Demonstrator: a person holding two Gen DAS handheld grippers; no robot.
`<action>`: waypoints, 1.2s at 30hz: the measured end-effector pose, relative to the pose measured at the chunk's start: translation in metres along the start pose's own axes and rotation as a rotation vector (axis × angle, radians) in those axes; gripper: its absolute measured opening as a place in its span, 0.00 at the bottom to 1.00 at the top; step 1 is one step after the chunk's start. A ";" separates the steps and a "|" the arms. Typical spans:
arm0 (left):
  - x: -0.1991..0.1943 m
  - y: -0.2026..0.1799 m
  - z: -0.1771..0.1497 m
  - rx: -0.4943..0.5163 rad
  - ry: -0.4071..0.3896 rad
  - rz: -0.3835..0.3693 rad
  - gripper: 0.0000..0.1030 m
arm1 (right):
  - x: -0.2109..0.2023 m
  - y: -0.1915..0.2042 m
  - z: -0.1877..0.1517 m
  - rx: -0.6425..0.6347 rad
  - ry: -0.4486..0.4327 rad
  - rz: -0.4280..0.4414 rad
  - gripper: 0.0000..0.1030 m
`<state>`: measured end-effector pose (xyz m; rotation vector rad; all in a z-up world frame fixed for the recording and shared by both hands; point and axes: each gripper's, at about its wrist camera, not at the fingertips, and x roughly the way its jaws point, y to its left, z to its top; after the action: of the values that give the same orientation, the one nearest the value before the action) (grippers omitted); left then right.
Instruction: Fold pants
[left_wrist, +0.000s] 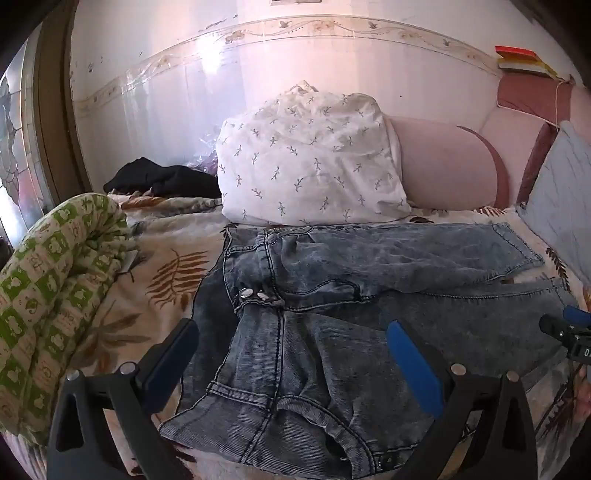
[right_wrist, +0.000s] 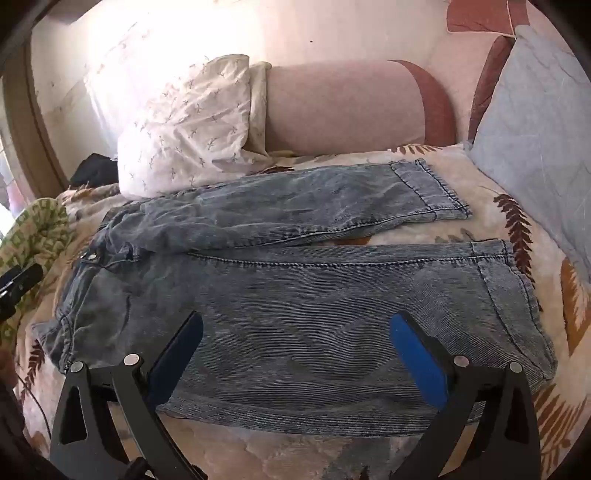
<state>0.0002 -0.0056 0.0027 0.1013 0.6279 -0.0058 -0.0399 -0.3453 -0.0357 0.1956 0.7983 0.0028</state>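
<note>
Light blue washed jeans (left_wrist: 325, 280) lie spread flat on the bed, waistband to the left with two metal buttons, both legs running to the right. My left gripper (left_wrist: 291, 332) is open and empty, hovering over the waist and hip area. My right gripper (right_wrist: 295, 328) is open and empty, above the near leg of the jeans (right_wrist: 332, 295); the far leg lies parallel behind it with its hem at the right. The right gripper's tip shows at the right edge of the left wrist view (left_wrist: 565, 325).
A white leaf-print pillow (left_wrist: 310, 158) and a pink bolster (left_wrist: 447, 162) lie behind the jeans. A green patterned quilt (left_wrist: 48, 280) is bunched at the left. A black garment (left_wrist: 166, 181) lies at the back left. A grey-blue cushion (right_wrist: 532, 129) stands at the right.
</note>
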 end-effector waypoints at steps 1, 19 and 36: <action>-0.004 -0.002 -0.003 0.007 -0.022 -0.010 1.00 | 0.001 0.000 0.000 0.003 0.002 -0.003 1.00; 0.003 -0.006 -0.010 0.058 0.014 0.002 1.00 | 0.009 -0.006 -0.001 0.012 0.019 -0.030 1.00; 0.009 -0.006 -0.014 0.061 0.039 0.015 1.00 | 0.007 -0.009 0.000 0.014 0.008 -0.033 1.00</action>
<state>-0.0009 -0.0103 -0.0145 0.1651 0.6657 -0.0084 -0.0356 -0.3535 -0.0417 0.1952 0.8099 -0.0331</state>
